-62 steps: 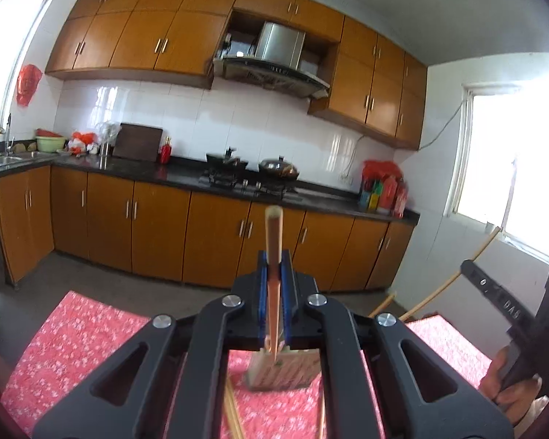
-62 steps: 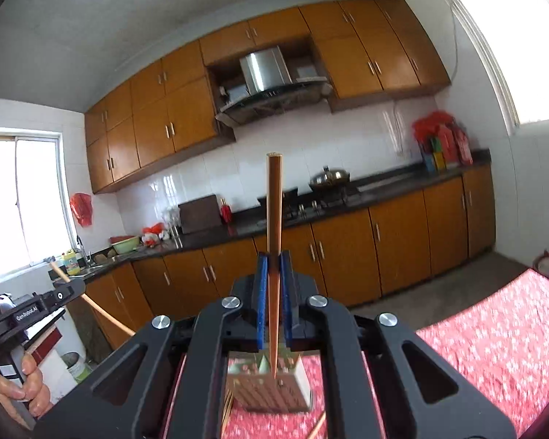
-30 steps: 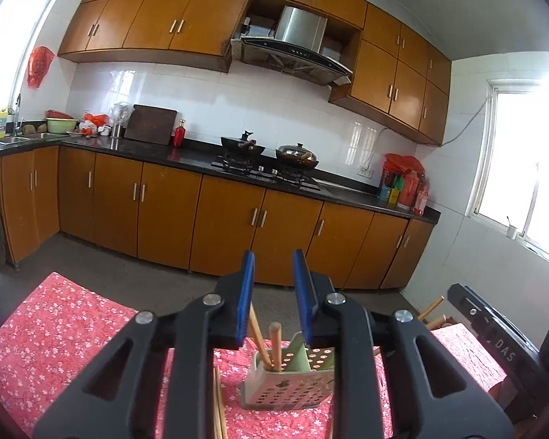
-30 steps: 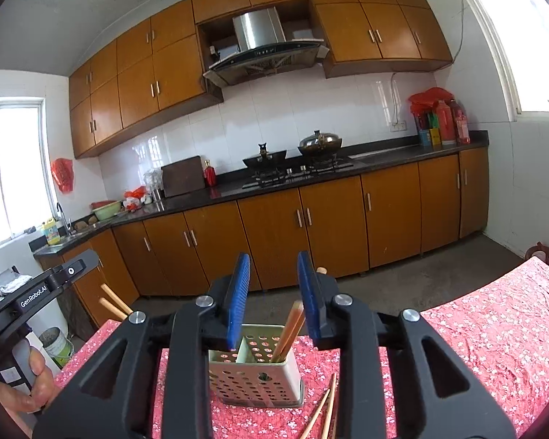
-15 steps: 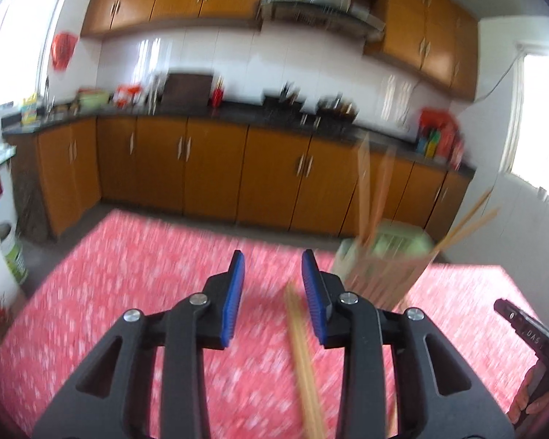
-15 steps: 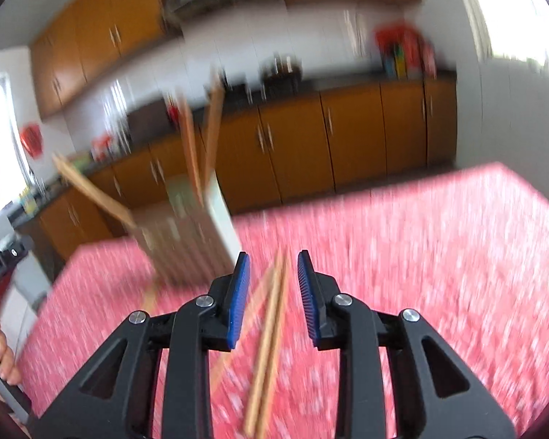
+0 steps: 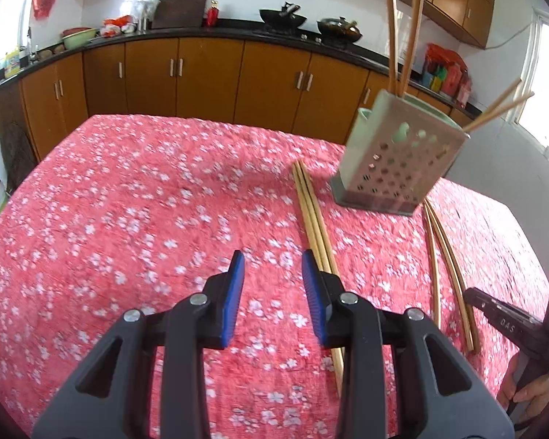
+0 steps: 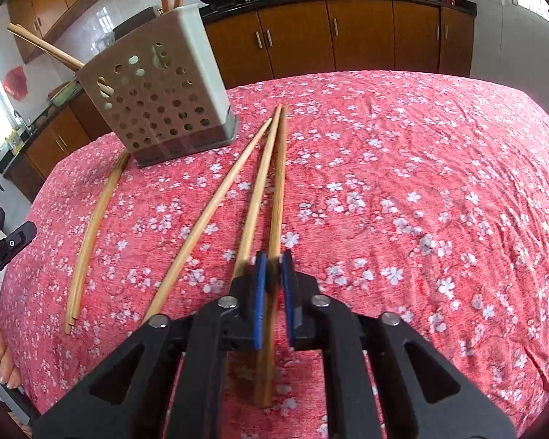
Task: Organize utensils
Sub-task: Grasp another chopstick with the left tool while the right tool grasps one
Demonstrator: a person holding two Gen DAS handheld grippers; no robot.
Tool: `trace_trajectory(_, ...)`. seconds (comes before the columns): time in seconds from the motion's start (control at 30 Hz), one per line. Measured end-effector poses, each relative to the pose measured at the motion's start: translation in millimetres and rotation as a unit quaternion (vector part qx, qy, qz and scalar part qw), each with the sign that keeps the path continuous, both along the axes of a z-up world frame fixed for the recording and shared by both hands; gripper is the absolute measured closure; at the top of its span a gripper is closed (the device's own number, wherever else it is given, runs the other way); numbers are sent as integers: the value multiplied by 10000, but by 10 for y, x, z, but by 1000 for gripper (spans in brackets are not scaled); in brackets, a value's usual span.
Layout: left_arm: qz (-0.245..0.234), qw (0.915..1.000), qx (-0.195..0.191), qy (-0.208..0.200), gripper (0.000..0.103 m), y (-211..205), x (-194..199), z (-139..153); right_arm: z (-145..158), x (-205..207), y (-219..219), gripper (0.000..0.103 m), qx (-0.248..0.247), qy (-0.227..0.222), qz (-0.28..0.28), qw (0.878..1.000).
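A perforated beige utensil holder (image 7: 395,161) (image 8: 157,102) stands on the red floral tablecloth with several wooden chopsticks upright in it. More chopsticks lie flat on the cloth. My left gripper (image 7: 272,292) is open and empty, low over the cloth, just left of a pair of chopsticks (image 7: 313,212). A second pair (image 7: 443,259) lies further right. My right gripper (image 8: 274,285) has its jaws nearly closed around one chopstick (image 8: 276,190) that lies on the cloth, with two more (image 8: 216,205) beside it on the left.
The table (image 7: 109,190) has a rounded far edge. Beyond it run wooden kitchen cabinets (image 7: 201,73) and a dark counter with pots. A thin pair of chopsticks (image 8: 95,226) lies at the left in the right wrist view.
Both grippers let their chopsticks go into the holder, then swung down to the table. The right gripper's jaws have narrowed around a chopstick on the cloth; the left stays open.
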State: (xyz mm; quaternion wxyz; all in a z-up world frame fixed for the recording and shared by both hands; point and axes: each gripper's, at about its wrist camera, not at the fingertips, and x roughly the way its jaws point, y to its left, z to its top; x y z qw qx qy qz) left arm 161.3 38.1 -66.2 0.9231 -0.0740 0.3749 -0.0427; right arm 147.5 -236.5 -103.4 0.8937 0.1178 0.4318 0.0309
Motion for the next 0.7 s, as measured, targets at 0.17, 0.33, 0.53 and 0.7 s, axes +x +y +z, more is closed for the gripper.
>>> trace_trajectory(0.17,-237,9995,-95,205,71,-115,34,-85,-31,47,-195,95,-154,5,-471,9988)
trace_trajectory(0.33,-486,9979,-96,417,79,-242,40,-197,-56,84,-302,95,-128,18,-571,9983)
trace_trajectory(0.53,-674,9954,189,648,84,-404,53,-341,-72,88,-271,95,-149,15,-563,9983)
trace_trajectory(0.7,-699,9946,345,682,84,-468,65,-371,-75,95,-249,95,-179,16,-552,9983)
